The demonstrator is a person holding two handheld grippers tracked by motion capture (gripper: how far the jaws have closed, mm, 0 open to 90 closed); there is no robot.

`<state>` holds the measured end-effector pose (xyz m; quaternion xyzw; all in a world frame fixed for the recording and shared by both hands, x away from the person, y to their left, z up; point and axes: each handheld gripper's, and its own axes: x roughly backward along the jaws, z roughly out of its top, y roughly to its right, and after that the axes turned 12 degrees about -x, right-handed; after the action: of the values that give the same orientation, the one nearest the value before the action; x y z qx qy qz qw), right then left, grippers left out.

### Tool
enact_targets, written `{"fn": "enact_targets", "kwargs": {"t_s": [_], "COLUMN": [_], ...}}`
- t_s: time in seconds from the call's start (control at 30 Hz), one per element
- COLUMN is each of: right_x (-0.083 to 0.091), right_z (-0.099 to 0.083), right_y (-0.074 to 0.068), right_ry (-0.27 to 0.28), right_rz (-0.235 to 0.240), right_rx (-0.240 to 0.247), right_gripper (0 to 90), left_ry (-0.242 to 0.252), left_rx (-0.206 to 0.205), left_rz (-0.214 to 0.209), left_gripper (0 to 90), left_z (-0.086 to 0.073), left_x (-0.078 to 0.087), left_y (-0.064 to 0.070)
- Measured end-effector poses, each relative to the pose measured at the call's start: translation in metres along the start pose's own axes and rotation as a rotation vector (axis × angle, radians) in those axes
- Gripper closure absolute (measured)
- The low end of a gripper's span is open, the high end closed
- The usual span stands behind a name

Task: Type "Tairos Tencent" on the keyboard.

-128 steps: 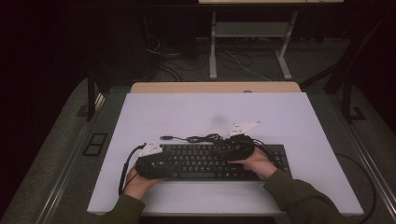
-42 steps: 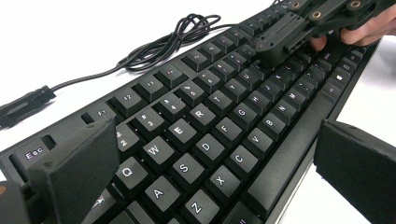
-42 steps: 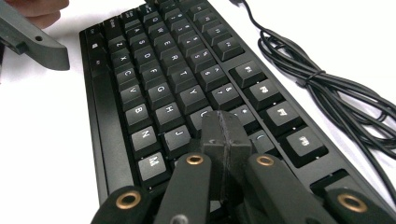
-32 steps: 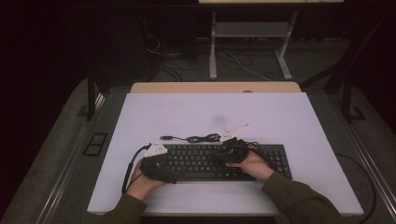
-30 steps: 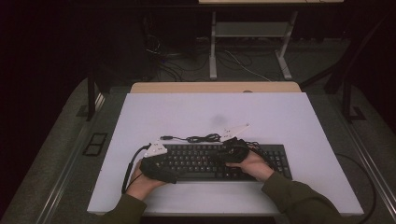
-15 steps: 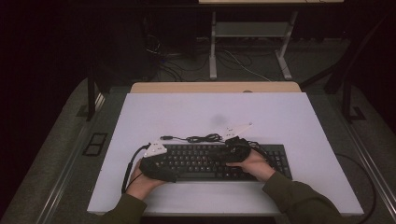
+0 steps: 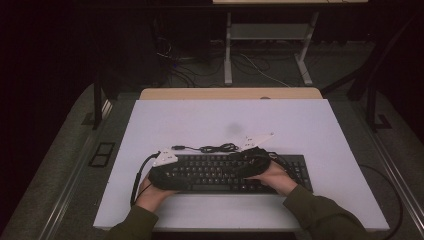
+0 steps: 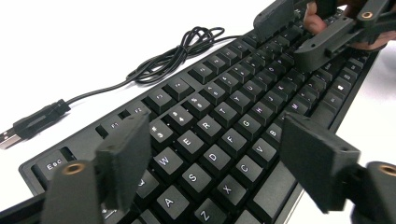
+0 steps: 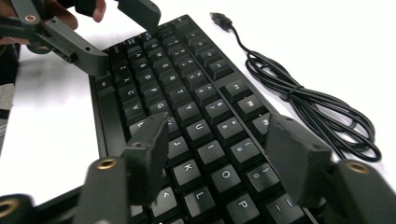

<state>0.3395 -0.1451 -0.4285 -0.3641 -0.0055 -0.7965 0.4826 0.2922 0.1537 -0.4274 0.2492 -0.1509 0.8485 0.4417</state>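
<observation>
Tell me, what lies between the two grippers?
In the high view, the keyboard keys span from the left gripper to the right gripper; nothing else there.

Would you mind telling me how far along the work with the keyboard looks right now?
Done: the keyboard lies flat on the table, cable unplugged beside it. In hand: left gripper and right gripper hover open over the keys. Left: nothing gripped yet.
</observation>
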Motion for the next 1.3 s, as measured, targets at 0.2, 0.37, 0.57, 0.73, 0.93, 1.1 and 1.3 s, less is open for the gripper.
{"fn": "enact_targets", "kwargs": {"t_s": [0.2, 0.37, 0.57, 0.73, 0.93, 1.1, 1.3], "right_x": [0.004, 0.008, 0.012, 0.016, 0.02, 0.024, 0.028], "right_z": [-0.002, -0.005, -0.008, -0.01, -0.013, -0.015, -0.018], "right_y": [0.001, 0.001, 0.002, 0.003, 0.004, 0.005, 0.007], "right_ry": [0.012, 0.024, 0.032, 0.04, 0.045, 0.05, 0.057], "right_rz": [-0.01, -0.012, -0.02, -0.025, -0.037, -0.046, -0.056], "right_rx": [-0.008, -0.004, -0.016, -0.027, -0.028, -0.038, -0.045], "right_gripper": [32.7, 31.1, 30.4, 30.1, 29.7, 29.6, 29.6], "left_ry": [-0.003, -0.017, -0.039, -0.053, -0.062, -0.063, -0.075], "left_rx": [-0.002, 0.001, 0.002, 0.004, -0.009, -0.016, -0.028], "left_rz": [-0.014, -0.031, -0.044, -0.059, -0.071, -0.078, -0.084], "left_gripper": [40.2, 54.7, 73.5, 86.0, 88.7, 88.7, 88.7], "left_z": [0.002, 0.003, 0.005, 0.007, 0.01, 0.012, 0.014], "left_x": [-0.003, -0.006, -0.011, -0.015, -0.019, -0.023, -0.029], "left_y": [-0.002, -0.004, -0.007, -0.009, -0.009, -0.01, -0.011]}}
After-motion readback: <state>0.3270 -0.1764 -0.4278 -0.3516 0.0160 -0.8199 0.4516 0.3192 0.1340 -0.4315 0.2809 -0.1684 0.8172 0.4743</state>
